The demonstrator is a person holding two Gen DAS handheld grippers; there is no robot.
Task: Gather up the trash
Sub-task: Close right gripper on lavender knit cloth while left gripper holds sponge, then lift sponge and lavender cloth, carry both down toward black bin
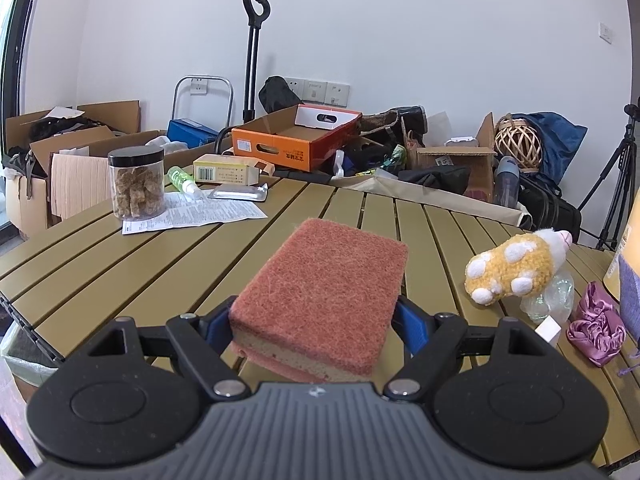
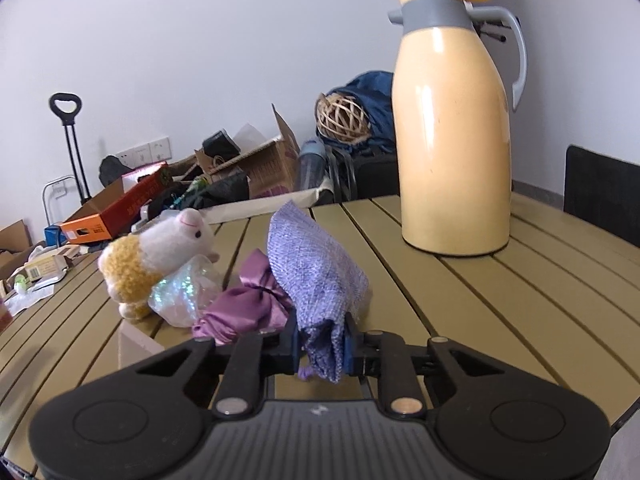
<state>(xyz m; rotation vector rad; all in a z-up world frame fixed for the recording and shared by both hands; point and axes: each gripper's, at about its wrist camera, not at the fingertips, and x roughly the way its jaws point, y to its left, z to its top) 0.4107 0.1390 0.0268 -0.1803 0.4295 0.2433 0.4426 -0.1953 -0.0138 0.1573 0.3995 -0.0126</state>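
The left gripper (image 1: 316,322) is clamped on a reddish scouring sponge (image 1: 324,292), its blue fingers (image 1: 412,326) pressing the two long sides; the sponge juts forward from the jaws, and whether it touches the slatted olive worktop (image 1: 132,264) cannot be told. Ahead and to the left of this gripper stand a black-lidded jar of brown chunks (image 1: 137,182), a printed paper sheet (image 1: 196,212), a foil blister pack (image 1: 239,192) and a yellow carton (image 1: 226,170). To its right lie a yellow and white plush toy (image 1: 516,266) resting on crinkled clear plastic (image 1: 554,298), and a purple satin pouch (image 1: 596,330) just beside them.

The right gripper (image 2: 322,346) is closed on a folded lilac knitted cloth (image 2: 316,276), pinched at its near end between the blue fingers (image 2: 350,350), the rest rising forward and slightly left. Touching the cloth on the gripper's left is the satin pouch (image 2: 244,308), then the plastic (image 2: 184,294) and the plush toy (image 2: 156,256). Ahead and to the right stands a tall cream thermos jug (image 2: 452,128), upright on the worktop (image 2: 520,300), apart from the cloth
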